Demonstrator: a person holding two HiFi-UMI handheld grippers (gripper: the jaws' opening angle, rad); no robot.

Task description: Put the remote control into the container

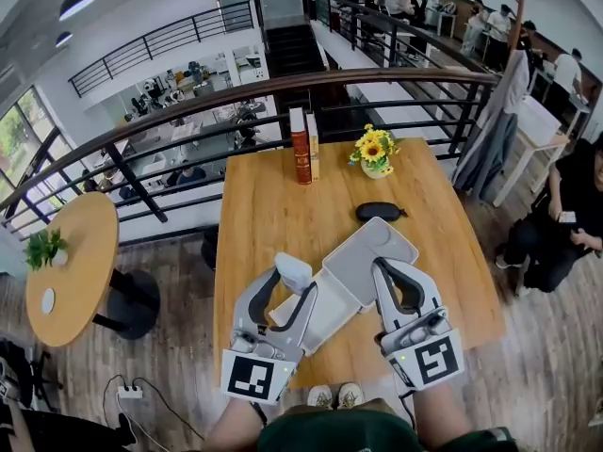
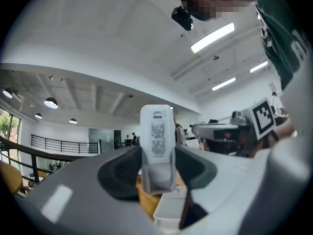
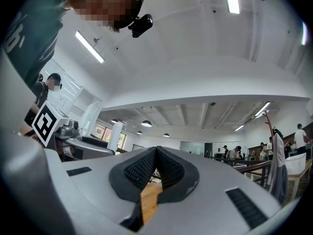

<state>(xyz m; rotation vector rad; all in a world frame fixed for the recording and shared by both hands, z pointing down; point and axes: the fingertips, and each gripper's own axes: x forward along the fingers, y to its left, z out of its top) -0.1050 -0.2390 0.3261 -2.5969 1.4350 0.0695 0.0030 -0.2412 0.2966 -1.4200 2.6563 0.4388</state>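
A white remote control [image 1: 293, 272] stands upright between the fingers of my left gripper [image 1: 293, 279], which is shut on it. In the left gripper view the remote [image 2: 157, 151] shows its labelled back, pinched between the dark pads [image 2: 120, 173]. Just below it lies the white container [image 1: 372, 252], open in two joined halves on the wooden table [image 1: 254, 205]; its near half [image 2: 171, 207] sits under the remote. My right gripper [image 1: 386, 269] hovers over the container's right part, its jaws closed together on nothing [image 3: 156, 153].
Further back on the table are a black pouch [image 1: 379, 212], upright books [image 1: 302, 146] and a vase of sunflowers [image 1: 374, 151]. A round side table [image 1: 71, 262] stands to the left, a railing [image 1: 283, 88] behind, and a seated person [image 1: 570, 215] at the right.
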